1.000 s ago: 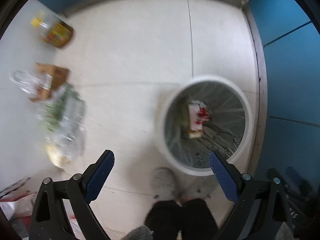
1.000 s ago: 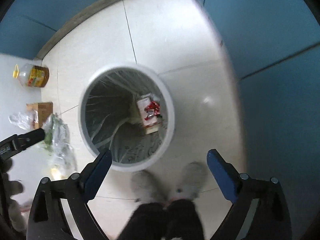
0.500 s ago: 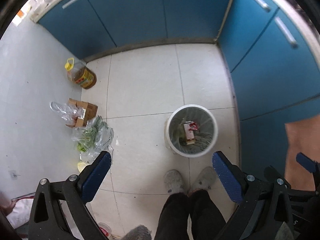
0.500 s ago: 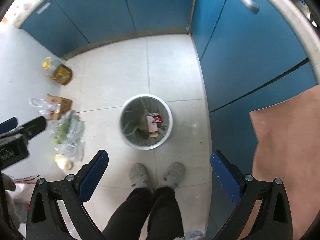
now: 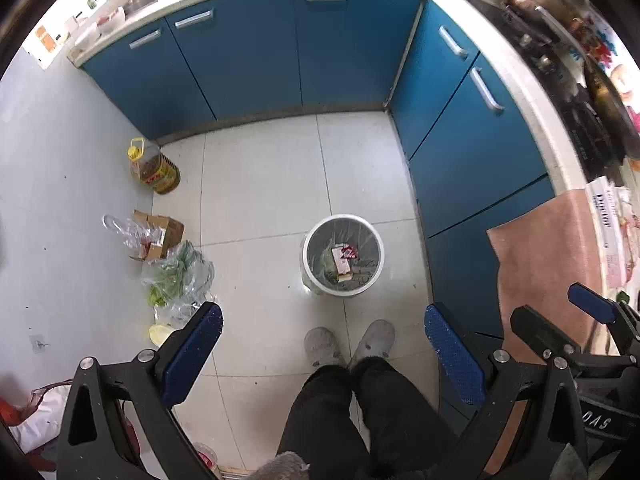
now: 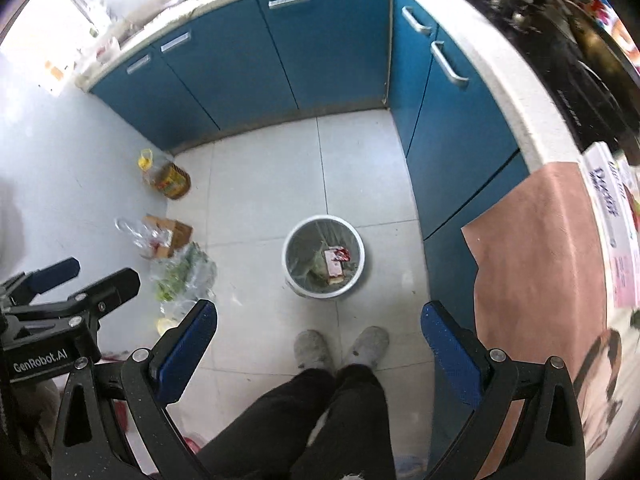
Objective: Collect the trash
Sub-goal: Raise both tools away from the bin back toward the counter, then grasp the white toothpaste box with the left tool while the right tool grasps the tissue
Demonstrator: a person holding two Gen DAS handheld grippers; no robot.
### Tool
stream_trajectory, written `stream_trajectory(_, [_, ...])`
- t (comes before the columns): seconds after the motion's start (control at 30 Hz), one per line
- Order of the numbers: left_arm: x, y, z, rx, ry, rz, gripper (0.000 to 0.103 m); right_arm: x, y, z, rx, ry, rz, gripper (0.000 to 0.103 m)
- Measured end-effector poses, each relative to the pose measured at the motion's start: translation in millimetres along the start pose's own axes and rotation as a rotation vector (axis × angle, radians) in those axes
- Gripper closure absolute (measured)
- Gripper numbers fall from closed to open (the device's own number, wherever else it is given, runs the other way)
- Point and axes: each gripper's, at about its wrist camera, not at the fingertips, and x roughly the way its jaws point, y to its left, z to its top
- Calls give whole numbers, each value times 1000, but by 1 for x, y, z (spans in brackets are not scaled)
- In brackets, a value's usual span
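White round trash bin (image 5: 343, 255) with a clear liner stands on the pale tile floor (image 5: 264, 184), near the blue cabinets (image 5: 472, 152), just ahead of the person's grey slippers (image 5: 322, 346). Inside: a red-and-white wrapper (image 5: 343, 258) on a tan box, with greenish scraps. Left gripper (image 5: 320, 356) spread wide, jaws have just been opening, nothing between them. Right gripper (image 6: 318, 354) also spread, empty. Left of the bin by the wall: oil bottle (image 5: 154, 167), cardboard box (image 5: 160, 234), clear plastic bags with greens (image 5: 178, 276).
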Motion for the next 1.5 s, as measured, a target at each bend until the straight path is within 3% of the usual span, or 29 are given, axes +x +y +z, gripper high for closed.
stream_trajectory(0.13, [-23,-12,2,32,-41,29,0,-29,-17,-8,94,-56,41,0])
stream_trajectory(0.27, [-49,-36,13,74,-121,41,0,-58,-58,-17,237,-100,96,0])
stream_trajectory(0.37, [-70,-70,23,104,-174,20,0,-79,-102,-26,340,-136,97,0])
stream_trajectory(0.5, [-83,-151,36,167,-176,-58,0,-110,-185,-49,505,-198,66,0])
stream_trajectory(0.57, [-84,-190,41,196,-146,-101,0,-120,-234,-63,594,-220,29,0])
stream_trajectory(0.77, [-45,-349,48,260,62,-242,0,-145,-392,-114,842,-248,-93,0])
stream_trajectory(0.93, [8,-453,50,244,233,-284,1,-135,-512,-140,959,-222,-182,0])
stream_trajectory(1.03, [39,-497,48,197,314,-270,1,-119,-566,-144,986,-193,-206,0])
stream_trajectory(1.17, [67,-516,53,122,347,-221,12,-94,-608,-140,987,-158,-206,1])
stream_trajectory(1.3, [78,-526,52,192,322,-155,60,-65,-626,-129,931,-116,-215,2])
stream_trajectory(1.37, [74,-529,47,261,290,-152,62,-53,-629,-123,901,-96,-228,6])
stream_trajectory(1.5, [61,-529,22,460,226,-72,68,-39,-632,-114,826,-76,-290,17])
